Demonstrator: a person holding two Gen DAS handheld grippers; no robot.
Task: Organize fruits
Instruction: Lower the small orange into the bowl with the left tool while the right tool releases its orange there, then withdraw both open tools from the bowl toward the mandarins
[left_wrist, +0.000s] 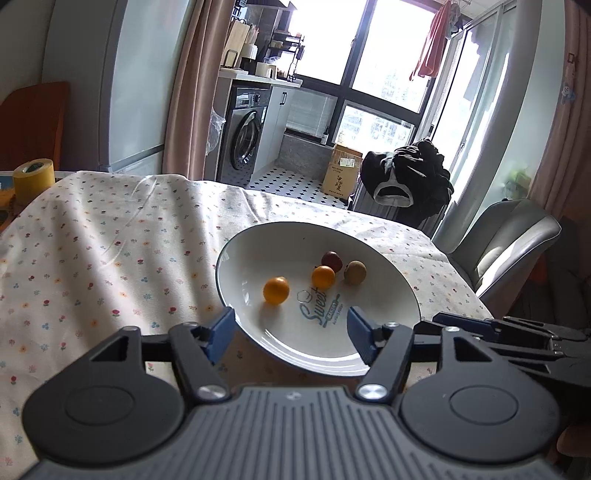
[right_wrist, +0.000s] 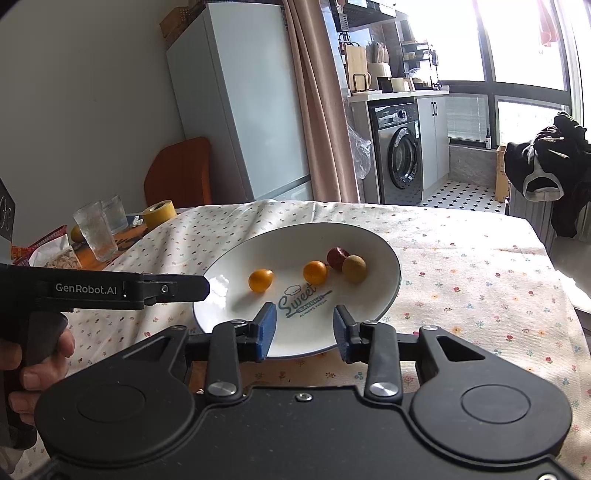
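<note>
Both my grippers, left (left_wrist: 290, 334) and right (right_wrist: 304, 328), hang spread wide and empty over the plate (right_wrist: 369, 236) with four small fruits.

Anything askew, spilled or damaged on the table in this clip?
Nothing spilled or damaged. The plate sits flat with four small fruits inside. Only the tablecloth looks rumpled, with creases across its far left side. Both grippers are open and empty.
</note>
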